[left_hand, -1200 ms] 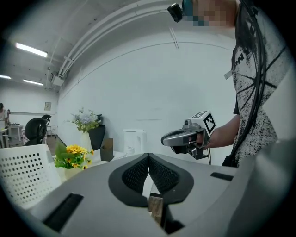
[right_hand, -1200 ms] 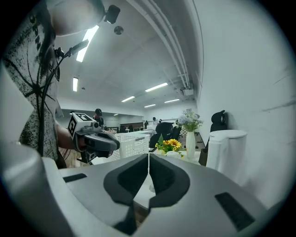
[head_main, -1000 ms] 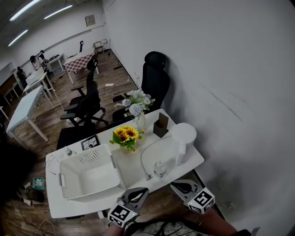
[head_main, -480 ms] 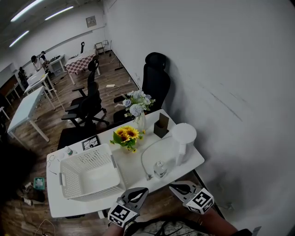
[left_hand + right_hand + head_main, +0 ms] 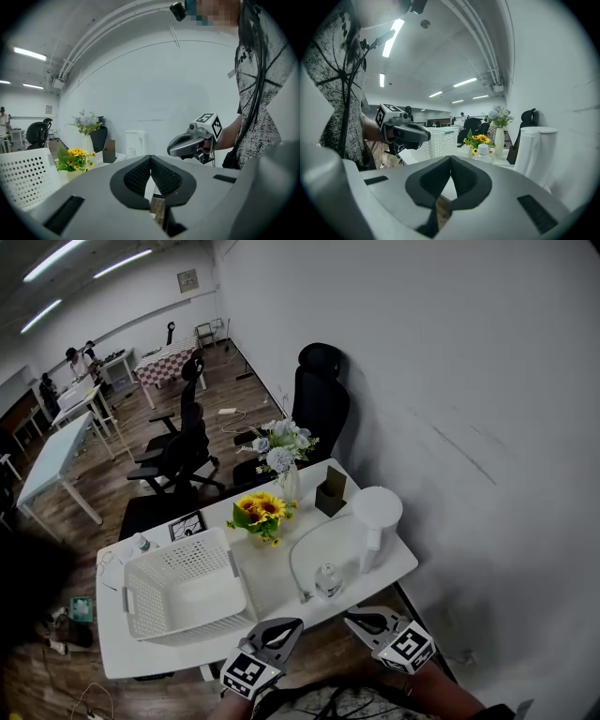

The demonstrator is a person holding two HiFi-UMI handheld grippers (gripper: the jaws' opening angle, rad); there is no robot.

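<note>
Short of table (image 5: 272, 594) edge: left gripper (image 5: 287, 626), right gripper (image 5: 357, 620), jaws pressed together, empty; bottle (image 5: 327, 579) just beyond, between them.

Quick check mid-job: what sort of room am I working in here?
Probably an open-plan office or lab workspace: black office chairs stand around, long white desks run down the room, and strip lights line the ceiling.

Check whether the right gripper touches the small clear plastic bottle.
Apart. Head view shows the right gripper off the white table, short of the small clear plastic bottle.
</note>
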